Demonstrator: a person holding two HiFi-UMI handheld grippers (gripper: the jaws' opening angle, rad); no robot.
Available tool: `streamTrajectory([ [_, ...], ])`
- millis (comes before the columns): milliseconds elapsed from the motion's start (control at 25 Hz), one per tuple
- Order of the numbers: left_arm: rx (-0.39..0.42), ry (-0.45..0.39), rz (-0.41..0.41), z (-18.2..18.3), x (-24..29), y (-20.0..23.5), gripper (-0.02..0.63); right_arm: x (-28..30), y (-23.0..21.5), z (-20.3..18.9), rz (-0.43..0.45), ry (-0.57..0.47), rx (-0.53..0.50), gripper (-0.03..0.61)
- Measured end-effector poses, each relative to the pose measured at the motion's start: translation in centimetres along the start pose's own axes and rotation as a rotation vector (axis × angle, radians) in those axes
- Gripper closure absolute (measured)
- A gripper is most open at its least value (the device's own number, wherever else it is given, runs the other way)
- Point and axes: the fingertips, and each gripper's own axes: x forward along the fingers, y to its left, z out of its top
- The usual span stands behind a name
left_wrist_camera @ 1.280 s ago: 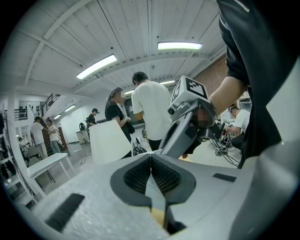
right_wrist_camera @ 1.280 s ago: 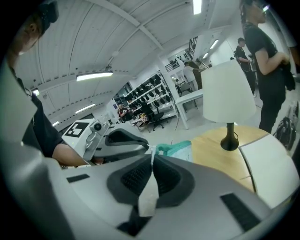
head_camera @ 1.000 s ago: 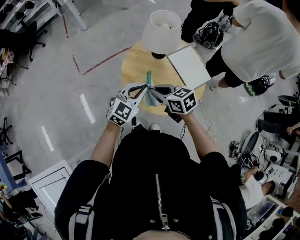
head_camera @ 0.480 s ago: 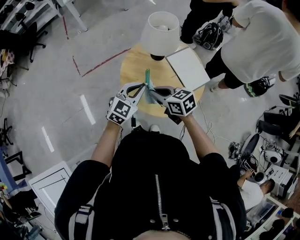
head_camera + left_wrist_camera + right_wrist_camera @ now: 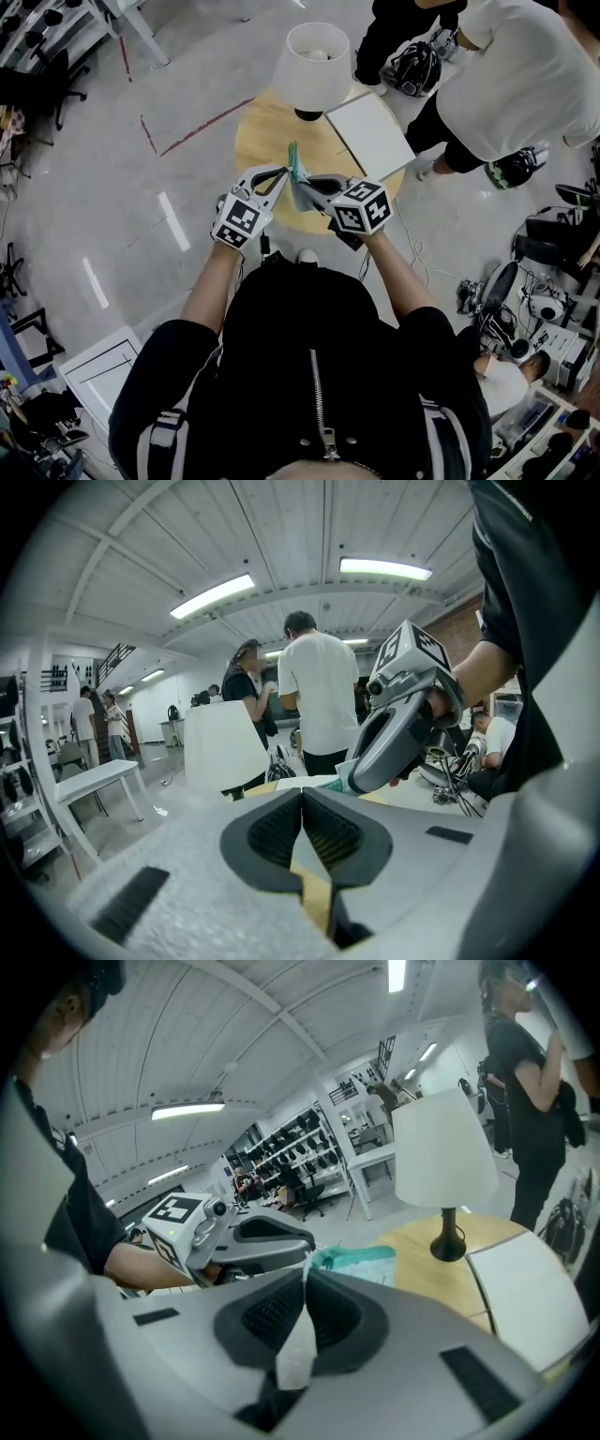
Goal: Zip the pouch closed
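Right gripper [image 5: 309,185] was clamped on the pouch [image 5: 295,157], held upright above the table [image 5: 258,141]; left gripper [image 5: 287,173] was pinched shut at its top edge, apparently for the zipper.

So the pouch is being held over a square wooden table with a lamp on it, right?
Not quite: the table is round, not square, as the head view shows. Otherwise yes: the pouch is held over that wooden table, and a lamp stands on it.
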Motion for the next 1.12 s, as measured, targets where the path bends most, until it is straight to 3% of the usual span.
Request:
streamTrajectory([
  [800,-0.046,0.074,0.053,-2.4,0.1,1.9,0.604,-1.6,0.3,-1.0,0.011,0.002,0.007,0.563],
  [1120,-0.109,0.122,0.114,-4.8,-0.7,3.4,0.607,-2.5,0.7,-1.8,0.015,0.016,0.008,0.563],
])
